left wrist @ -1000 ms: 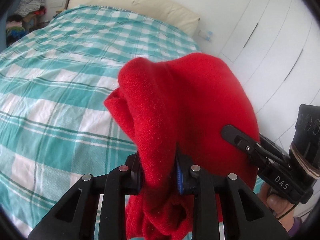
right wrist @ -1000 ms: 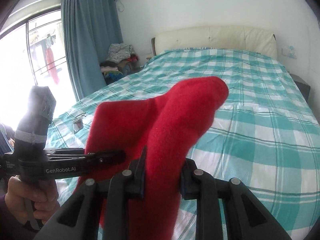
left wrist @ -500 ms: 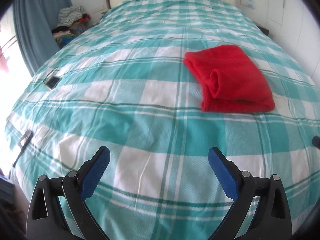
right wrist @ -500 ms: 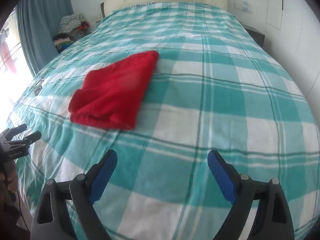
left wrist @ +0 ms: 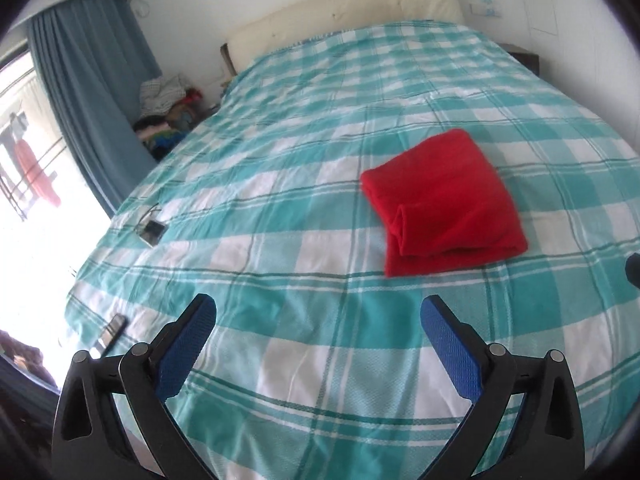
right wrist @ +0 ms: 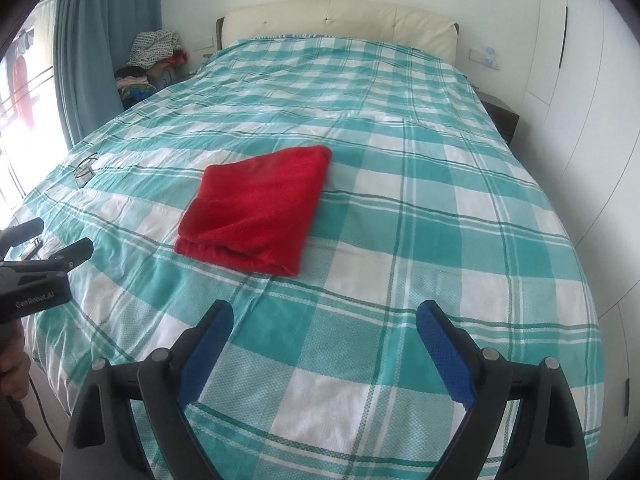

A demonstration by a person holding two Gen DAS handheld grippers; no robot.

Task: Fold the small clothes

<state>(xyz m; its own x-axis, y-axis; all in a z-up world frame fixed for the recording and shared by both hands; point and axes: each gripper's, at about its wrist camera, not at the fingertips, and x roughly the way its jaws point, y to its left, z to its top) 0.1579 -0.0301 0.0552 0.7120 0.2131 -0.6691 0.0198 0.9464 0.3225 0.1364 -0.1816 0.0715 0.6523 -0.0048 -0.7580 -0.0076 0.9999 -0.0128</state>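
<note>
A second earlier both tongs were clamped on the red garment [left wrist: 444, 204] and held it up in the air; now it lay folded flat on the bed [left wrist: 280, 272]. The left tongs [left wrist: 316, 344] had just been opening and stood wide with nothing between the pads, the garment at one o'clock from them. The right tongs [right wrist: 324, 348] had likewise let go and spread, the garment at eleven o'clock and well clear. Both tongs had pulled back toward the foot of the bed.
</note>
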